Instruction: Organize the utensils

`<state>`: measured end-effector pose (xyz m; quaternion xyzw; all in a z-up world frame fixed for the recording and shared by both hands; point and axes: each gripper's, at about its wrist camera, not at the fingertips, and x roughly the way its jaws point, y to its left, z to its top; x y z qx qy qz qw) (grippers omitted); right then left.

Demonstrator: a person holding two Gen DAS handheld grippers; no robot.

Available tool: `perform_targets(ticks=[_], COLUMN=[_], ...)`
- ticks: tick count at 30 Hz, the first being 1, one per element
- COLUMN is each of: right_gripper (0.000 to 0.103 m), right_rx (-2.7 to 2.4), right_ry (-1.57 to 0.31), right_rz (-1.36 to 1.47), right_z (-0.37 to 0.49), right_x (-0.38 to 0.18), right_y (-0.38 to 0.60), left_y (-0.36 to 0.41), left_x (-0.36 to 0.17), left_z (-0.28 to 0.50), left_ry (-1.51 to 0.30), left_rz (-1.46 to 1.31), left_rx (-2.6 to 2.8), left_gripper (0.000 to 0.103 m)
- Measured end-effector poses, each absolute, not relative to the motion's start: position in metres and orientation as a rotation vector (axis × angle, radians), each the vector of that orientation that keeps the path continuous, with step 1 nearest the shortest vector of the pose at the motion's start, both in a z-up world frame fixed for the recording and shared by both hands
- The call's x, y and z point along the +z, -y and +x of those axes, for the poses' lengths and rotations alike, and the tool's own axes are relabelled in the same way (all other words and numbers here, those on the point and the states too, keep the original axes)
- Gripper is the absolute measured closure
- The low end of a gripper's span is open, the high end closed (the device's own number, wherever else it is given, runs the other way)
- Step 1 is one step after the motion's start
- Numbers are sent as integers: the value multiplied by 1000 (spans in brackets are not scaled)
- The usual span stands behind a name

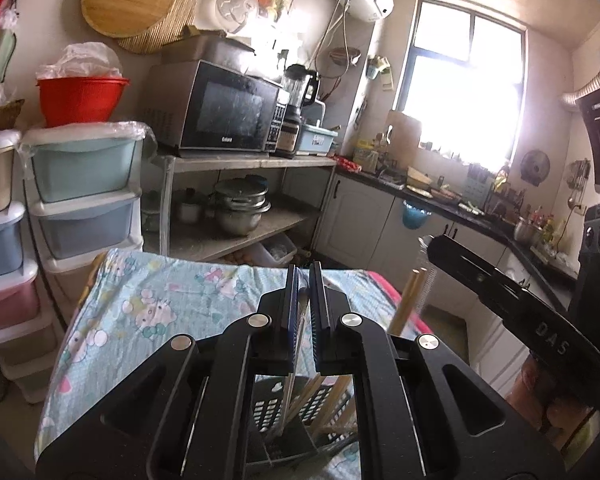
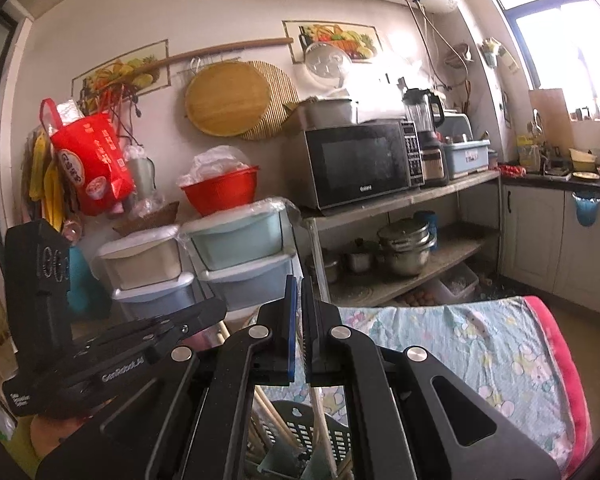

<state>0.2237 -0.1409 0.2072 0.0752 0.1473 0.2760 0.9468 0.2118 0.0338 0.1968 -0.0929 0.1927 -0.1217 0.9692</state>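
**As Both Claws Close In, Utensils Wait in the Basket Below**

While the sorting of utensils goes on, the left claw [image 1: 305, 269] and the right claw [image 2: 300, 281] hang side by side over a desk [image 1: 140, 300] draped in a cartoon-print cloth. Each has its jaws drawn almost together. A thin pale stick [image 1: 294, 352] runs down through the narrow gap of the left claw. A similar one [image 2: 320, 420] drops beneath the right claw, likely one piece per hand, lifted for sorting. Whether the pads truly pinch these sticks cannot be told, since the claw bodies cover the contact.

Directly under both claws sits a black perforated basket [image 2: 328, 436], the apparent home of the utensils. Wooden chopsticks [image 2: 268, 412] lean inside it, kept upright by its walls. Another wooden pair [image 1: 408, 300] rises just right of the left claw, beneath the neighbouring tool.

Most of the basket is masked by the black frames, so its contents cannot be counted. The near edge of the desk is cut off as well. Glare from the window beyond the claws washes out the far counter.
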Motion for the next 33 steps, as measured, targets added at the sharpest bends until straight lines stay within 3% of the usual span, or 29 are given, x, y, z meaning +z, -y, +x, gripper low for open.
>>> perform_targets(ticks=[8,10,13,15,19,24,29,33], right_gripper=[99,83,77,75,69,62,58,49], right_rx=[550,545,539,531,522,510,503,496], right_ry=[-350,-369,-385,-392,-409,-420,-438,-437], right_rz=[142,142,147,144,148,145,139,114], right_z=[223,221,216,211,202,187,173,159], right_x=[179,173,162,156,145,136,128,122], right_y=[137,139,144,148,156,165,174,177], left_y=[-30,-28,-26,-26,-25,-25,-22,-21], left_x=[172,166,155,149,141,134,127,121], left_z=[213,212,210,206,195,181,165,153], left_ry=[-428,-438,-461,-472,-478,-485,-490,-489], left_rz=[-161,-152,-142,-138,-126,-125,-119,-117], left_rx=[-233,-227,-218,-212,-205,-200,-203,-205], left_gripper=[100,100,97,75,65,43,29,16])
